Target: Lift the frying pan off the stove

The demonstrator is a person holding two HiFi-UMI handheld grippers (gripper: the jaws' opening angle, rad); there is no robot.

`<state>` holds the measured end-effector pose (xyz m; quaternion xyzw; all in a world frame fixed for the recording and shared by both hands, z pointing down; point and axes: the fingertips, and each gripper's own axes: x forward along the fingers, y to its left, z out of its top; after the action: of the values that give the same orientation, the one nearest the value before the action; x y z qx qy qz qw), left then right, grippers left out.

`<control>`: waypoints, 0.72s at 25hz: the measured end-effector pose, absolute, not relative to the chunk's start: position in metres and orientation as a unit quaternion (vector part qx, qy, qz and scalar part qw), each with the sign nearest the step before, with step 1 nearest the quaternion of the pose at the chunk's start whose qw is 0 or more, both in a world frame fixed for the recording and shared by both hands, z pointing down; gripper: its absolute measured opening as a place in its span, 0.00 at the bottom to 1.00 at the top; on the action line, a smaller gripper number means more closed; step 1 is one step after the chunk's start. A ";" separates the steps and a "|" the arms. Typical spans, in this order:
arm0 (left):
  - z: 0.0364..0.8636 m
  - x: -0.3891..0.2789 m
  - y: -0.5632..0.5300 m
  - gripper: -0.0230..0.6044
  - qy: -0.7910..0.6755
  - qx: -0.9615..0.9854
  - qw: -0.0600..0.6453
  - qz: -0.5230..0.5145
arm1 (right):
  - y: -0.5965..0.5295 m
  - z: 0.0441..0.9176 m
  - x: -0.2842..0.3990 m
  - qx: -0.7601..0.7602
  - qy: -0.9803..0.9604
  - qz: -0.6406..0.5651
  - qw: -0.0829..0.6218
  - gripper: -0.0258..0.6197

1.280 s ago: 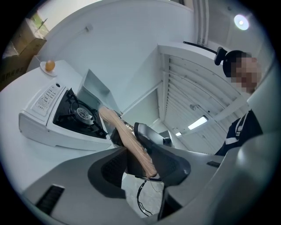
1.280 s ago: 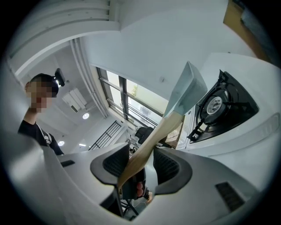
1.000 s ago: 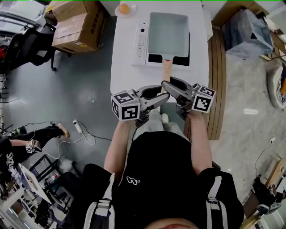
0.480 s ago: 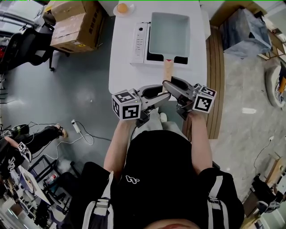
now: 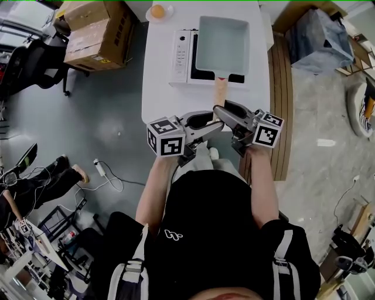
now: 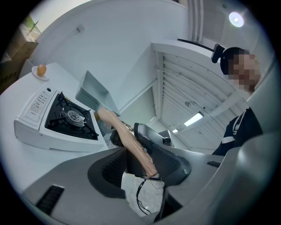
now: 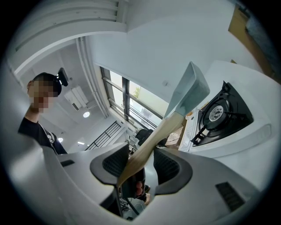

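**A:** Where is the pan?

**B:** I have the frying pan [image 5: 221,42] straight ahead of both grippers, over the stove [image 5: 181,56]. Both gripper views show it tilted up, with the burner [image 6: 70,116] uncovered beneath it.

**A:** And the grip?

**B:** Both are on the wooden handle [image 5: 220,91]. The left gripper [image 6: 141,151] pinches its near end. The right gripper [image 7: 139,163] is clamped on it too, just ahead of the left, nearer the pan.

**A:** Anything in the way?

**B:** Mostly my own tools: the two sets of jaws crowd each other on that short handle. The stove's control strip lies left of the pan. Further ahead and left, on the far corner of the table [image 5: 164,99], an egg [image 5: 157,10] sits on a saucer, well apart. On the floor off to the left I see cardboard boxes [image 5: 96,32]. A wooden platform [image 5: 283,88] runs along the table to the right of the right gripper, with a grey bag [image 5: 319,41] beyond it.
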<state>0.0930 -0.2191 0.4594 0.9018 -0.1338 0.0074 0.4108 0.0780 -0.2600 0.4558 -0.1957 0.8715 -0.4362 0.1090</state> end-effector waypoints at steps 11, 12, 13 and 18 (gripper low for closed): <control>0.460 0.093 -0.218 0.34 -0.130 0.902 0.412 0.008 | -0.259 0.457 0.078 -0.197 0.870 -0.439 0.110 0.33; 0.460 0.093 -0.217 0.34 -0.130 0.902 0.412 0.008 | -0.258 0.457 0.078 -0.198 0.869 -0.439 0.110 0.33; 0.461 0.093 -0.217 0.34 -0.130 0.901 0.413 0.009 | -0.258 0.458 0.079 -0.198 0.869 -0.440 0.109 0.33; 0.461 0.093 -0.216 0.34 -0.131 0.901 0.413 0.010 | -0.257 0.459 0.078 -0.199 0.868 -0.441 0.109 0.33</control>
<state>0.0929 -0.2163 0.4613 0.9013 -0.1311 0.0099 0.4127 0.0782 -0.2573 0.4585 -0.1985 0.8682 -0.4413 0.1095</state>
